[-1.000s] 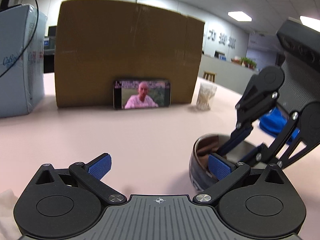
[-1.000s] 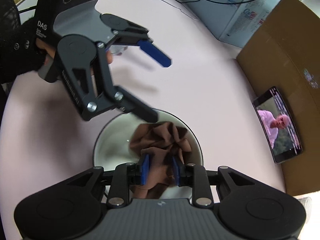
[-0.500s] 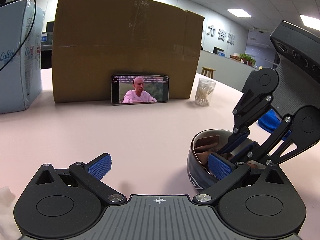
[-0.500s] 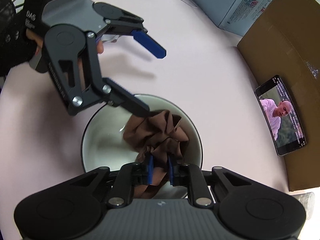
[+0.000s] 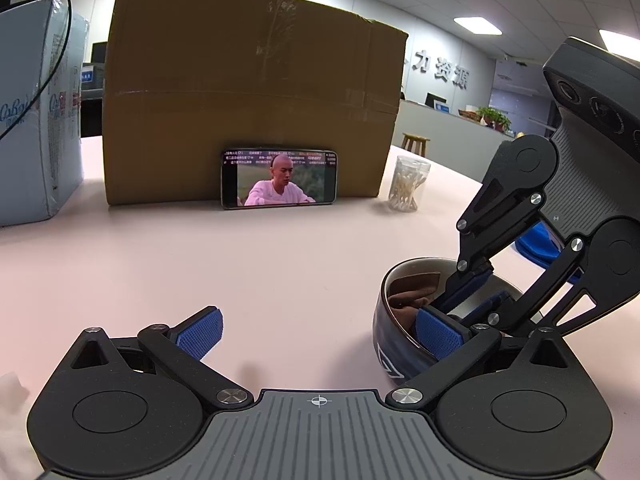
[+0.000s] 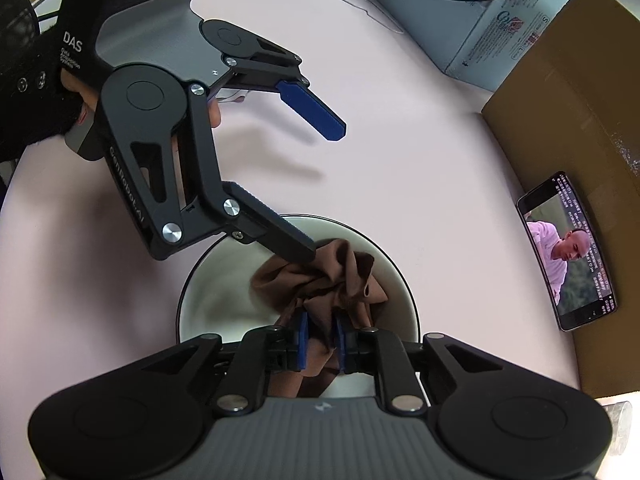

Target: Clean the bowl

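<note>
On the left, the left gripper [image 6: 326,196] has its fingers spread wide. One finger [image 6: 288,242] reaches over the near-left rim of the bowl [image 6: 200,304] and touches the cloth [image 6: 340,276]; the other hangs free above the pink tabletop [image 6: 420,152]. The bowl sits on the tabletop, near and in the middle. The right gripper [image 6: 320,338] points down into it, and its fingers have just been opening a little, with the brown cloth between them. This looks like the wiping step. Next, rub the cloth round inside while the bowl keeps still. On the far right, a phone [image 6: 568,252] leans on a box [image 6: 580,100].
</note>
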{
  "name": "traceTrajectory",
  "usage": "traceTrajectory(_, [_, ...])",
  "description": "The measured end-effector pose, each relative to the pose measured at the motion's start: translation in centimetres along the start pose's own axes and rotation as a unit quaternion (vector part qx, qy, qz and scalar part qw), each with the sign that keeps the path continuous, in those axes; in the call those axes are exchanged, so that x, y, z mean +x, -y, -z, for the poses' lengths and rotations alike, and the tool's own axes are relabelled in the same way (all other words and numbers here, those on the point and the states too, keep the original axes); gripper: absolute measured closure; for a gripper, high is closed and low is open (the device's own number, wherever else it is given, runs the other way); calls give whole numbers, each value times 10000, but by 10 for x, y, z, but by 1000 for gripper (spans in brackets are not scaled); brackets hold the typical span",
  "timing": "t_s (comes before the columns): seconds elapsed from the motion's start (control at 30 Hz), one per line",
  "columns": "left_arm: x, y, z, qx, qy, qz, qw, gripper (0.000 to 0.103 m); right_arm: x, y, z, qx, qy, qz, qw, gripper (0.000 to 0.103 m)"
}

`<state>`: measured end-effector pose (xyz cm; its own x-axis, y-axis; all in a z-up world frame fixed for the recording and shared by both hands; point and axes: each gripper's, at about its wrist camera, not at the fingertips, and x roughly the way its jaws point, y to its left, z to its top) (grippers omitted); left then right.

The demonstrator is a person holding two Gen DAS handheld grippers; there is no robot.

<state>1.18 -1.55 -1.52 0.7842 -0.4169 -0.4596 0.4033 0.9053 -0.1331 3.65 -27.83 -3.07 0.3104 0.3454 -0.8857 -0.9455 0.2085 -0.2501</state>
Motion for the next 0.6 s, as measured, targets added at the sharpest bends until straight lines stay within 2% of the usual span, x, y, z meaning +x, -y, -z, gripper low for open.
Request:
traceTrajectory(0.1, [0, 0, 0, 3, 3, -3, 10000, 0, -5, -2, 1, -62, 60, 106, 9999, 67])
traceTrajectory(0.4, [0, -1, 0, 0, 7, -2, 10000, 0, -5, -2, -6, -219, 199, 395, 9988, 67])
traceTrajectory(0.53, [0, 0, 0, -5, 4, -7, 10000, 0, 6, 0, -9, -244, 140, 350, 9990, 74])
traceTrajectory(0.6, [0, 0, 0, -4, 2, -12, 10000, 0, 10, 3, -8, -194, 120, 336, 9992, 82])
